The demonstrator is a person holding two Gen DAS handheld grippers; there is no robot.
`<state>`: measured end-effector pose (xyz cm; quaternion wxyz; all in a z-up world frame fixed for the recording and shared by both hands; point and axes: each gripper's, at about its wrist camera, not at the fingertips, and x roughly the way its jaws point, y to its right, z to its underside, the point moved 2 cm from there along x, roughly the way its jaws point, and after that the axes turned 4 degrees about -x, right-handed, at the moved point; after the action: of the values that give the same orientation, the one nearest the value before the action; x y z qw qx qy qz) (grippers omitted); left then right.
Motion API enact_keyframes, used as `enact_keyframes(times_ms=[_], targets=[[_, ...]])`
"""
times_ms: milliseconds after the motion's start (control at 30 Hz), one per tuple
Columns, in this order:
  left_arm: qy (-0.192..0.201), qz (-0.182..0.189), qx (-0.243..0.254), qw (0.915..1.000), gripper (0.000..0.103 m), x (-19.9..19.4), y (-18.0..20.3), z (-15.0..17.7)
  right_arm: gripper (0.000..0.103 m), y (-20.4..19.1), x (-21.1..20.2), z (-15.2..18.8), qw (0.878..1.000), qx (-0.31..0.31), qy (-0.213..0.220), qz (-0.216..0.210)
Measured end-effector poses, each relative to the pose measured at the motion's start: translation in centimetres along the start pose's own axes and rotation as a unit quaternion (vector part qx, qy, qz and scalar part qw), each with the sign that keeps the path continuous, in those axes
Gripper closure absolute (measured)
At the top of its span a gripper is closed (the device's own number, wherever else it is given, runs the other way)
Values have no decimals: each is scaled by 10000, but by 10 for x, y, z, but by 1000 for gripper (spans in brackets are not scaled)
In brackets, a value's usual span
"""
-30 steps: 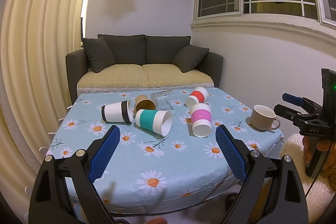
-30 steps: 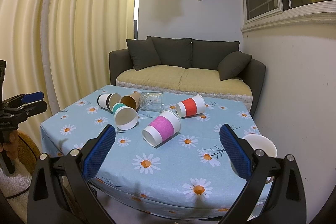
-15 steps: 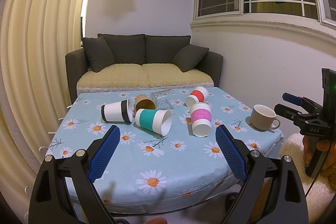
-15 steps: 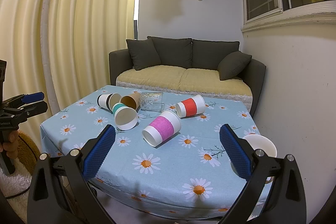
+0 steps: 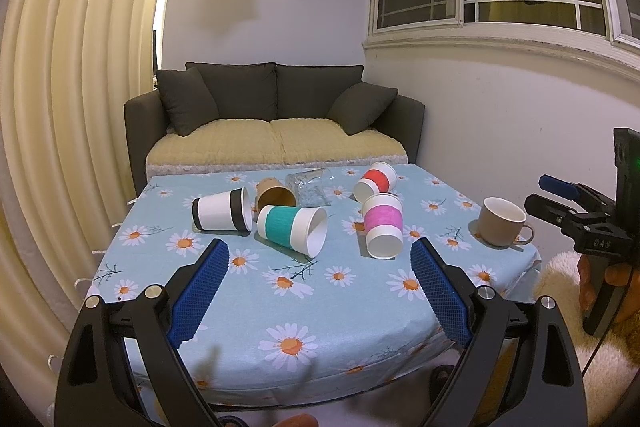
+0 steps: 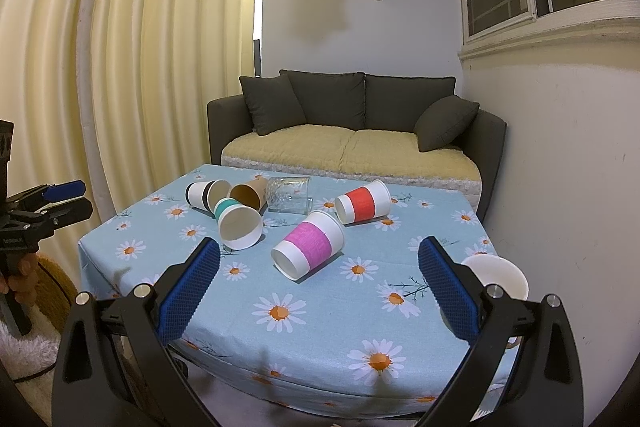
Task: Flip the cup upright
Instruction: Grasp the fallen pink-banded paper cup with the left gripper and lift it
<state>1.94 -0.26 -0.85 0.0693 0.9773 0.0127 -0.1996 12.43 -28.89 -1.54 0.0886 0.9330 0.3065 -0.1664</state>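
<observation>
Several paper cups lie on their sides on the daisy-print table (image 5: 360, 311): a black-banded one (image 5: 221, 214), a brown one (image 5: 275, 192), a teal one (image 5: 292, 231), a pink one (image 5: 382, 225) and a red one (image 5: 375, 182). They also show in the right wrist view: teal (image 6: 238, 223), pink (image 6: 308, 245), red (image 6: 363, 202). My left gripper (image 5: 320, 291) is open and empty before the table's near edge. My right gripper (image 6: 318, 291) is open and empty, also short of the table, and shows at the right of the left wrist view (image 5: 560, 203).
A clear glass jar (image 5: 308, 187) lies on its side among the cups. A beige mug (image 5: 500, 223) stands upright at the table's right corner. A dark sofa (image 5: 276, 123) stands behind the table. Curtains (image 5: 72, 107) hang at left, a wall at right.
</observation>
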Motion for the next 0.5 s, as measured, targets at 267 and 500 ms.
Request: enact_keyframes(times_ms=[267, 500], targets=[[-337, 180, 9, 9993, 13, 18, 6, -14, 5, 24, 20, -12, 9983, 406, -323, -249], [-533, 465, 230, 9972, 13, 54, 36, -39, 5, 56, 39, -30, 9988, 243, -363, -201]])
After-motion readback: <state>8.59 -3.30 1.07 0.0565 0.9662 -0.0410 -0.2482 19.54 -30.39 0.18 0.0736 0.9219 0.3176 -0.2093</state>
